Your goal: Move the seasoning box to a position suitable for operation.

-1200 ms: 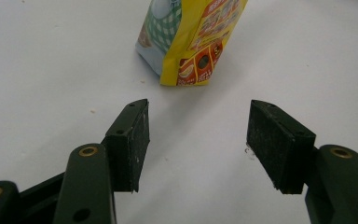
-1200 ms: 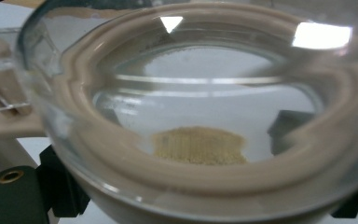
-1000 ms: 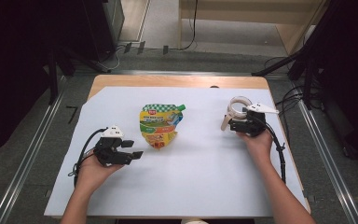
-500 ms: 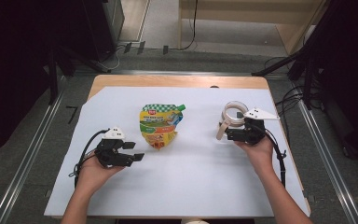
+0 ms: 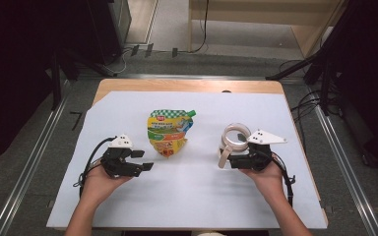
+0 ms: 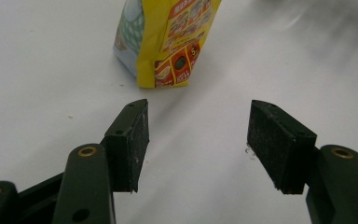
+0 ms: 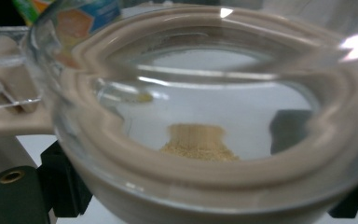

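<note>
High view: evenly lit from overhead; the white counter (image 5: 192, 196) is bright, the room at 9 and 3 o'clock falls to near black. Shadows are soft and short, just beside the pouch (image 5: 168, 132) and each hand-held gripper. Slight softness overall; detail on the pouch print unreadable.

Left gripper view: bright, flat light on the sheet. The left hand-held gripper (image 6: 198, 140) is sharp; the pouch (image 6: 165, 42) at 12 o'clock is mildly soft. A grey shadow smear lies at 1 o'clock.

Right gripper view: heavily out of focus, very close. The clear container (image 7: 205, 126) carries white glare at 12 and 2 o'clock; its rim bends and smears toward the edges.
</note>
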### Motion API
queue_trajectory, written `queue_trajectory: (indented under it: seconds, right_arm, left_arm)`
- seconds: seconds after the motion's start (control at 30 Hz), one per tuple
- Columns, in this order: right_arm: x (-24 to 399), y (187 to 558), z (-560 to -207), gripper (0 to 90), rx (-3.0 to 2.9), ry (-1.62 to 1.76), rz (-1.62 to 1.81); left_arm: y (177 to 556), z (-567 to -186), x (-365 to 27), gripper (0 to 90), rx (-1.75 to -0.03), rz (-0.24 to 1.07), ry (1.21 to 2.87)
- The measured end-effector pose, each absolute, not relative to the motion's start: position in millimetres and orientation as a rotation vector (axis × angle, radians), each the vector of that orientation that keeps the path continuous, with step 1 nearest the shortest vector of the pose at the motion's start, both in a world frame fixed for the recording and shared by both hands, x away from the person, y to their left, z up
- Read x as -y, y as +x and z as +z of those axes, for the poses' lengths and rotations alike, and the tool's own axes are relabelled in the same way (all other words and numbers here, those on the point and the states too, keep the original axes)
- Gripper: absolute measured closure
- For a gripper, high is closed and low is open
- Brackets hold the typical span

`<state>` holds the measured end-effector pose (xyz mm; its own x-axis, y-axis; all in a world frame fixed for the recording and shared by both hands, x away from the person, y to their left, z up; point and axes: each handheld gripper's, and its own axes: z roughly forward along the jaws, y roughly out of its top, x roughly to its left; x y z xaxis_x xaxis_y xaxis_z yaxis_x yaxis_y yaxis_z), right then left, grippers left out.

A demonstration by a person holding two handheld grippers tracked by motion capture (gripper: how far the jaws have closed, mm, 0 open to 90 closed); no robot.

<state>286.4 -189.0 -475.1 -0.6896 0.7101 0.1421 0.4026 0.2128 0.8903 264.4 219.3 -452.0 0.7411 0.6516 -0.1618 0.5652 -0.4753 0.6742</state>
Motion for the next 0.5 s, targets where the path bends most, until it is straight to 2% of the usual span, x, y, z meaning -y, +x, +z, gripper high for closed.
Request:
queue_trajectory:
  seconds: [0.5]
  right_arm:
    - [154,264,-480,11.8,-2.315,0.925,1.463]
  left_arm:
    - [263,-444,-215,41.0,-0.888,0.145,2.187]
